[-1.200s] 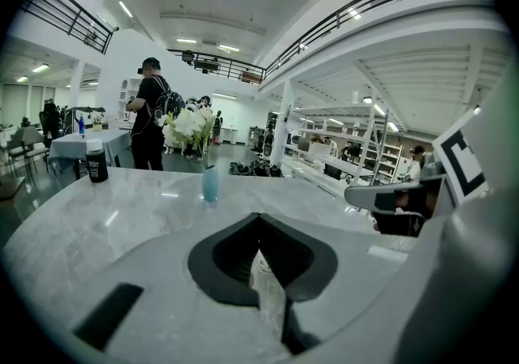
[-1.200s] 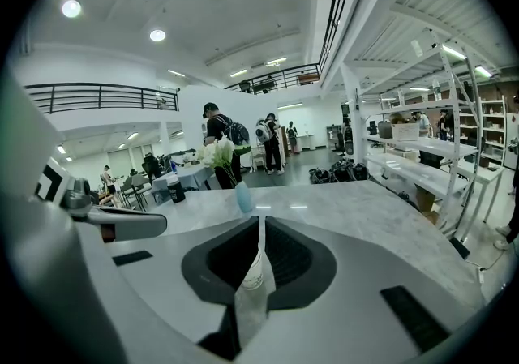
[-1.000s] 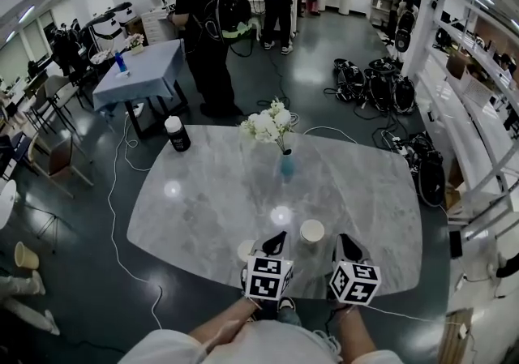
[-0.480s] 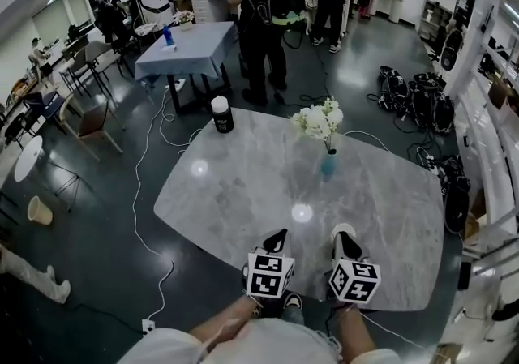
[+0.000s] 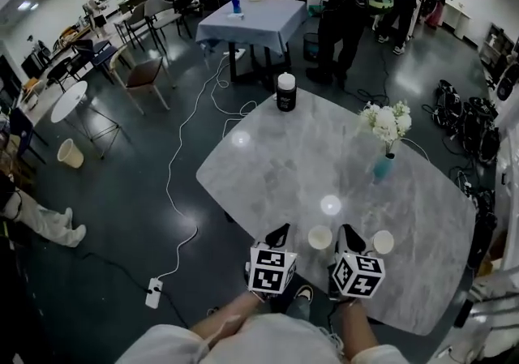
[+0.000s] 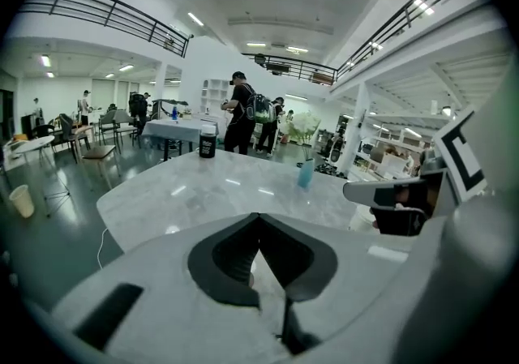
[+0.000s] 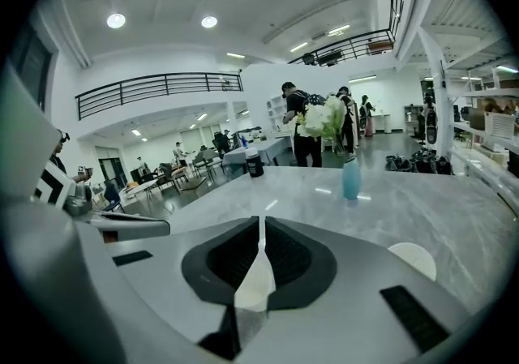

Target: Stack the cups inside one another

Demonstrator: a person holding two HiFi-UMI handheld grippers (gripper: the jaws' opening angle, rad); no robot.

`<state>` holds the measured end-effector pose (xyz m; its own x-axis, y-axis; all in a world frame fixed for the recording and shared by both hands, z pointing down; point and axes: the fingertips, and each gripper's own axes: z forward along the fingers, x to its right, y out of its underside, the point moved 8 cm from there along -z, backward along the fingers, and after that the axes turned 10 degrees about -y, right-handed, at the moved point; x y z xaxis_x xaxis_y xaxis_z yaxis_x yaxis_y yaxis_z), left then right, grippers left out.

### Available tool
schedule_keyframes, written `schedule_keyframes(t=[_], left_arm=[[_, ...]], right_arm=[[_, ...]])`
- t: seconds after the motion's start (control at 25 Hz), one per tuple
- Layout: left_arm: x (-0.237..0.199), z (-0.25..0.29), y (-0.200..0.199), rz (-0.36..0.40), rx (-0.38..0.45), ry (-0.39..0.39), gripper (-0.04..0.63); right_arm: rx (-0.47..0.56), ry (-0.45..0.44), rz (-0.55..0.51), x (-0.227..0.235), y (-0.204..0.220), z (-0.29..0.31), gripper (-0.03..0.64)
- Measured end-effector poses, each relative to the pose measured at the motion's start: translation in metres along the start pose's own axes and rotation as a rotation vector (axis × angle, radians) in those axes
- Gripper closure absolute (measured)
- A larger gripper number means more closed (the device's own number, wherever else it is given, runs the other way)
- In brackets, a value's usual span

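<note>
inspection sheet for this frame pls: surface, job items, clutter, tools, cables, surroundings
Surface: grey marble table, bare in the middle, with glare spots.
Job's things: left cup and right cup, upright, apart, not stacked, near the front edge.
Clutter: black jar with a white lid at the far edge; blue vase with white flowers to the right.
Grippers: left tool and right tool both shut, either side of the left cup; neither holds a cup.
Cables: white cable on the floor, running to a power strip.
Surroundings: people beside a blue-cloth table; bags on the floor.
</note>
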<state>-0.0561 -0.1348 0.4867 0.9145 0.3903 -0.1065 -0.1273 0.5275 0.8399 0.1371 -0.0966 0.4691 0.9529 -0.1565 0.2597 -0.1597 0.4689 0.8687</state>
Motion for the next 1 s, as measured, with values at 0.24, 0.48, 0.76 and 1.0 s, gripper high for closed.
schedule_keyframes(t=[0.24,0.48,0.76,1.0], left_arm=[[-0.016,-0.009,0.009,-0.037,-0.021,-0.038,0.6],[-0.011,-0.007,0.021,-0.043,-0.051,-0.013,0.6],[0.002,0.0,0.037,-0.024,-0.094,0.039,0.6],[0.001,0.004,0.043,-0.025,-0.119,0.037,0.6]], right_arm=[[-0.05,-0.046,-0.008,-0.014,0.007,0.009,0.591],[-0.072,-0.037,-0.012,-0.015,0.017,0.004,0.591],[-0.093,-0.01,-0.005,-0.011,0.034,-0.006,0.59],[-0.112,-0.029,0.021,-0.012,0.049,-0.008,0.589]])
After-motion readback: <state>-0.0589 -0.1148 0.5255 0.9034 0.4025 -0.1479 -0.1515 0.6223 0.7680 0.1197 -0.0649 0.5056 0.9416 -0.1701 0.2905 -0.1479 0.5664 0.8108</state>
